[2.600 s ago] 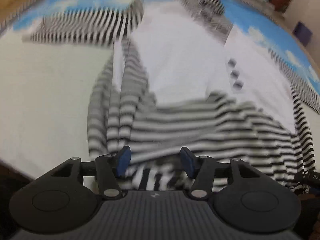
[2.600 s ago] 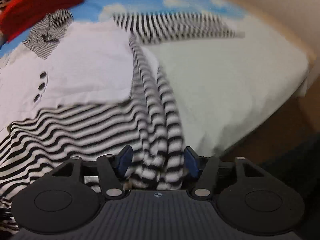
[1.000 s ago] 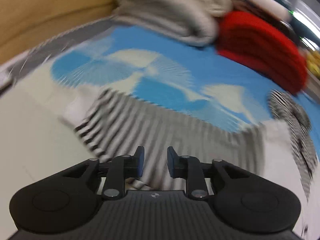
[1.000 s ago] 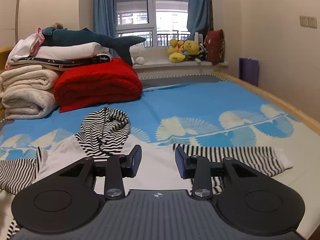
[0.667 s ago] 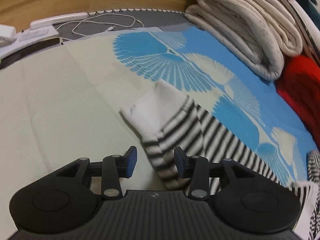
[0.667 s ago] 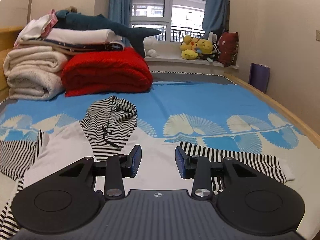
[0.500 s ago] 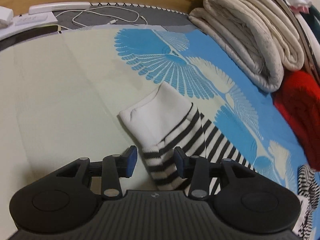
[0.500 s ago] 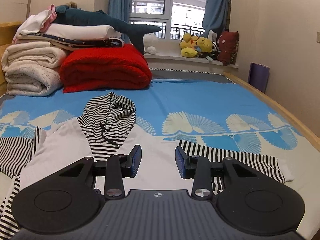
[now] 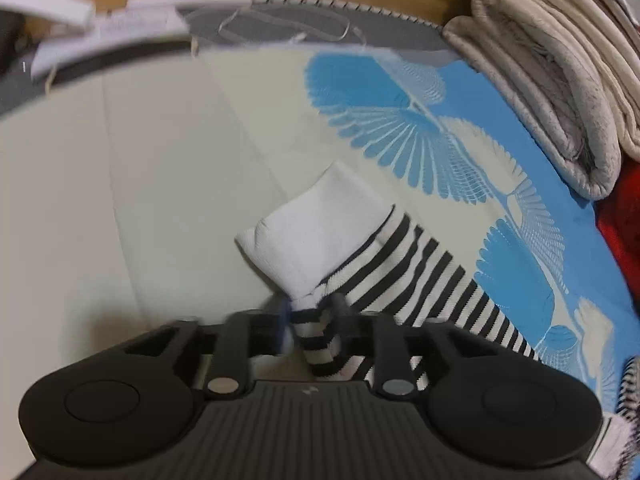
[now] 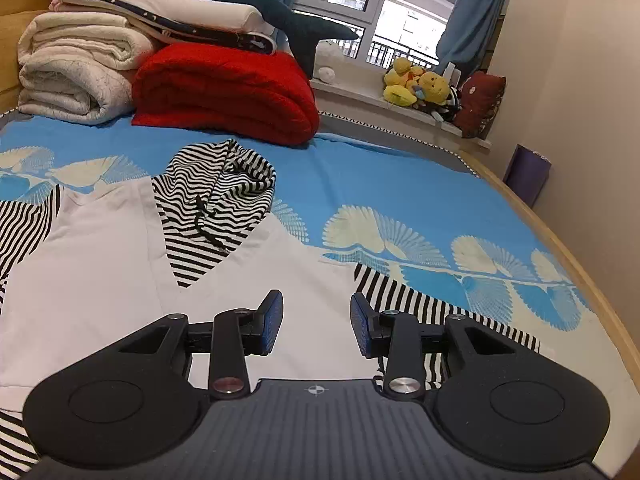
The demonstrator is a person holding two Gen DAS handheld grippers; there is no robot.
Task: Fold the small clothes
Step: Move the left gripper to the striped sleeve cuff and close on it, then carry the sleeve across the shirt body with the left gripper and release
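A white hoodie with black-and-white striped sleeves and hood lies flat on the bed. In the left wrist view one striped sleeve ends in a white cuff. My left gripper is closing on the sleeve just behind the cuff, and the fabric is bunched and pinched between its pads. My right gripper hovers open over the white body near the other striped sleeve, with nothing between its fingers.
Folded cream blankets and a red blanket are stacked at the head of the bed. A white power strip with a cable lies past the sheet's edge. Plush toys sit on the windowsill. A wooden bed edge runs along the right.
My left gripper swung out to the sleeve end, settled over it behind the cuff and closed on the fabric. My right gripper rolled and sank slightly toward the hoodie, still open.
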